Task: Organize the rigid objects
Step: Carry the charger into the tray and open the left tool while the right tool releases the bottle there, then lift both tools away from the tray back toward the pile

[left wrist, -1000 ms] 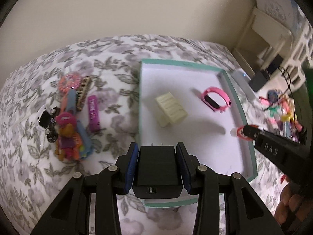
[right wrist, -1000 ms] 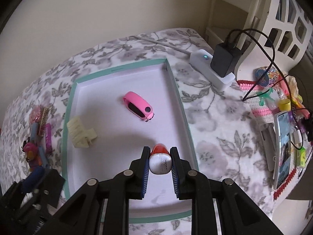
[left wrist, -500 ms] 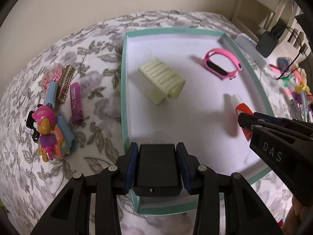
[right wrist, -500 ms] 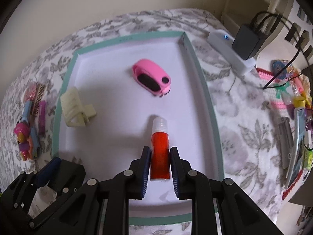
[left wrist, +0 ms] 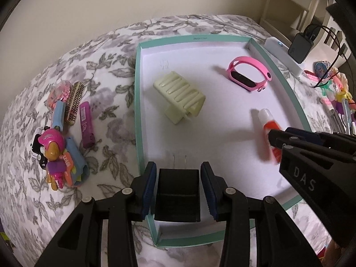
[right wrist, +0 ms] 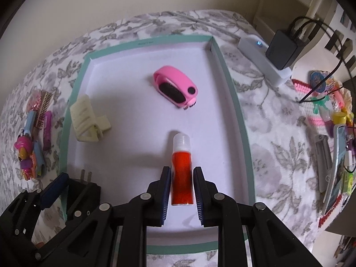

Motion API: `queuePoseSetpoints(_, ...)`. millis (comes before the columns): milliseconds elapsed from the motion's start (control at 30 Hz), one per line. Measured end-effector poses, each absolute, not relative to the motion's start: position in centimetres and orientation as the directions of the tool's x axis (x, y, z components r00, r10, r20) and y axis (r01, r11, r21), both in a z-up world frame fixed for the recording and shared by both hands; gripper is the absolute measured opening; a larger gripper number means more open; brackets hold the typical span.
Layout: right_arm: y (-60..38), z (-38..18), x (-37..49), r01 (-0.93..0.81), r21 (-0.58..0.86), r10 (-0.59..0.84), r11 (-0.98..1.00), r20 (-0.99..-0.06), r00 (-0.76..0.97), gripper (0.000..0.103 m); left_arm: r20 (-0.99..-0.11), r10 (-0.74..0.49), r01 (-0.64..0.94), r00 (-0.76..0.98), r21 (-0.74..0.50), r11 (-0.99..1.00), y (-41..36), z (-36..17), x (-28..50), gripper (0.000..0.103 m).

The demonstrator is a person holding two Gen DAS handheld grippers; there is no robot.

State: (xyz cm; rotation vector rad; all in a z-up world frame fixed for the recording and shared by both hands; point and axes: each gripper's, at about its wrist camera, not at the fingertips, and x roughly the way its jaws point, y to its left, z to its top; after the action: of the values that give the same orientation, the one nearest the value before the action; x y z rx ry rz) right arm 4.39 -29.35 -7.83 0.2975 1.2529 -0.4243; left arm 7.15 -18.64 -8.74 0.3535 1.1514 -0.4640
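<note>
1. The left gripper (left wrist: pixel 178 185) sits at the near-left corner of the teal-rimmed tray (left wrist: pixel 137 102). Its blue-padded jaws stand slightly apart, with a thin gap showing on each side of a black wall charger (left wrist: pixel 177 194), so they bracket it without pressing. The charger is a matte black block whose two metal prongs point away from the gripper over the white tray floor.
2. The right gripper (right wrist: pixel 182 188) is at the near middle of the tray. Its jaws are parted just wider than the glue stick (right wrist: pixel 182 171) lying between them, with slim gaps visible at both pads.
3. The glue stick lies flat on the tray floor: an orange-red body with a clear, whitish cap pointing away from the gripper.
4. Farther in, toward the tray's left wall, a cream-coloured hair claw clip (left wrist: pixel 180 96) rests on its side, ridged teeth upward.
5. Beyond it, near the far-right corner, a pink fitness band (right wrist: pixel 175 86) with a black screen lies closed in a loop.
6. Outside the tray, on the floral bedspread (left wrist: pixel 106 71), a cluster of small toys and hair clips (left wrist: pixel 60 142) lies to the left; a white power strip (right wrist: pixel 262 55) with a black plug sits far right.
</note>
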Motion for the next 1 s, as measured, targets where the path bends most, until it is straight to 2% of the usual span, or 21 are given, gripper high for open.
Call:
queuePoseSetpoints(100,-29.4,-6.7,4.3,0.470,-0.016,-0.162,0.883,-0.949,0.272,0.039,-0.922,-0.189,0.522,0.337,0.016,0.853,-18.5,-8.2,7.2,0.065)
queuePoseSetpoints(500,-29.1,-1.0,3.6,0.480,-0.001,-0.222,0.877,-0.887,0.404,0.039,-0.877,-0.230,0.411,0.421,-0.042,0.911,-15.1,-4.4,8.7,0.069)
queuePoseSetpoints(600,-28.9,-1.1,3.7,0.479,-0.003,-0.225,0.878,-0.886,0.406,0.053,-0.864,-0.213,0.363,0.457,-0.037,0.931,-13.7,-3.7,9.3,0.075)
queuePoseSetpoints(667,-28.7,-1.6,3.9,0.472,0.000,-0.215,0.882,-0.890,0.402,0.056,-0.858,-0.198,0.332,0.474,-0.035,0.943,-12.8,-3.5,9.7,0.075)
queuePoseSetpoints(767,-28.4,-2.1,4.2,0.459,0.003,-0.205,0.888,-0.892,0.402,0.065,-0.853,-0.180,0.284,0.490,-0.039,0.958,-11.4,-3.4,10.3,0.087)
queuePoseSetpoints(867,-27.9,-2.4,4.4,0.448,-0.001,-0.206,0.894,-0.889,0.409,0.071,-0.849,-0.154,0.246,0.505,-0.029,0.969,-10.4,-3.5,10.7,0.088)
queuePoseSetpoints(933,-27.7,-2.6,4.5,0.443,0.002,-0.202,0.896,-0.887,0.414,0.082,-0.846,-0.139,0.234,0.514,-0.017,0.972,-10.1,-3.5,10.8,0.088)
queuePoseSetpoints(1000,-27.6,-2.8,4.7,0.438,0.010,-0.194,0.899,-0.888,0.418,0.087,-0.844,-0.130,0.222,0.520,-0.013,0.975,-9.7,-3.6,10.9,0.093)
